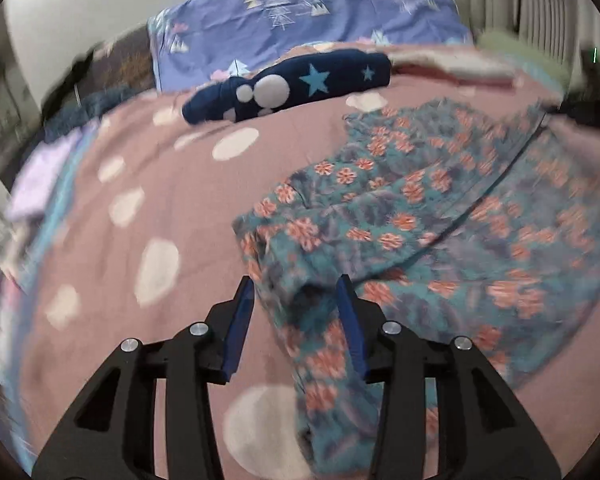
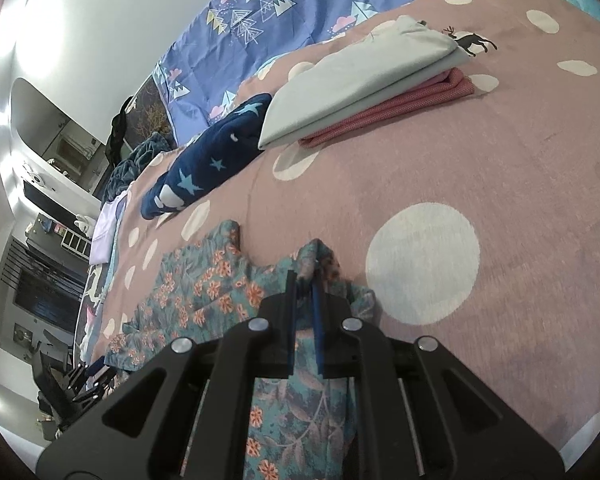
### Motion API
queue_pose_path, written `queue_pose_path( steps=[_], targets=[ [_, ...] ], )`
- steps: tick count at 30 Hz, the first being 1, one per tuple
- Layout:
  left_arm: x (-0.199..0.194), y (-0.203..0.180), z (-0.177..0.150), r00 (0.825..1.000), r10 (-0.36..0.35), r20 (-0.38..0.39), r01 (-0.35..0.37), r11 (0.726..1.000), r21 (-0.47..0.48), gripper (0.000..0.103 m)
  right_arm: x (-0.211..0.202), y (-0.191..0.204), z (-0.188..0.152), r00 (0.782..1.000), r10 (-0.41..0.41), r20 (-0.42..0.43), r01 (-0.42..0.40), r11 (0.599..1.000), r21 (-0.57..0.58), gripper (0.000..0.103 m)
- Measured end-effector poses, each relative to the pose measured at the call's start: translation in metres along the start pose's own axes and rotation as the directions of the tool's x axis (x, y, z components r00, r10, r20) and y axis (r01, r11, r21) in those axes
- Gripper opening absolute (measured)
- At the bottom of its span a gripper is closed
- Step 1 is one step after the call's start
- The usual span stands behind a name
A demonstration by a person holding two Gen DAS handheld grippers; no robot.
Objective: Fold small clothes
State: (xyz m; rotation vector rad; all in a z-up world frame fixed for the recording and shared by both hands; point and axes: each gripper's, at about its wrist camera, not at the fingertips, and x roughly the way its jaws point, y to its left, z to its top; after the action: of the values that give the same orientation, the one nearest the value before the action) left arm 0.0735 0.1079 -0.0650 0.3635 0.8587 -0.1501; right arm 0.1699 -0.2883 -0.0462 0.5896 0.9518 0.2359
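Note:
A teal garment with orange flowers (image 1: 420, 216) lies spread on the pink dotted bedspread (image 1: 140, 184). My left gripper (image 1: 296, 286) hangs low over the garment's near corner. Its blue pads stand apart, with a bunched fold of the cloth lying loosely between them. In the right wrist view the same floral garment (image 2: 204, 292) stretches off to the left. My right gripper (image 2: 304, 280) is nearly closed on a raised pinch of the garment's edge, and cloth shows in the narrow gap between the pads.
A navy garment with stars (image 1: 300, 80) (image 2: 204, 160) lies farther back on the bed. A folded grey piece (image 2: 360, 84) rests on a folded pink one (image 2: 400, 104) beyond my right gripper. Blue patterned bedding (image 1: 300, 12) lies along the far edge by the wall.

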Motion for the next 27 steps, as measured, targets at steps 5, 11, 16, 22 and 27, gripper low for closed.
queue_pose_path(
  steps=[5,11,16,22,27],
  targets=[
    [0.017,-0.001,0.022,0.999,0.026,-0.025,-0.024,0.997,0.075,0.008,0.002,0.002,0.003,1.000,-0.020,0.005,0.021,1.000,-0.023,0.006],
    [0.045,0.063,0.080,1.000,0.026,0.013,-0.023,0.980,-0.196,0.006,0.019,-0.014,0.033,0.998,0.066,0.020,-0.069,0.986,0.150,0.014],
    [0.059,0.105,0.076,0.996,-0.055,0.063,0.077,0.904,-0.420,0.043,0.018,-0.025,0.036,1.000,-0.005,0.023,0.002,0.989,0.148,0.036],
    [0.083,0.087,0.051,0.975,-0.221,0.019,0.211,0.897,-0.389,0.050,0.021,-0.022,0.032,1.000,-0.010,-0.024,0.010,1.000,0.016,0.047],
    [0.109,0.066,0.053,0.951,-0.309,0.003,0.285,0.872,-0.397,0.010,0.045,-0.005,0.033,0.998,-0.020,-0.060,0.015,0.997,-0.076,0.043]
  ],
)
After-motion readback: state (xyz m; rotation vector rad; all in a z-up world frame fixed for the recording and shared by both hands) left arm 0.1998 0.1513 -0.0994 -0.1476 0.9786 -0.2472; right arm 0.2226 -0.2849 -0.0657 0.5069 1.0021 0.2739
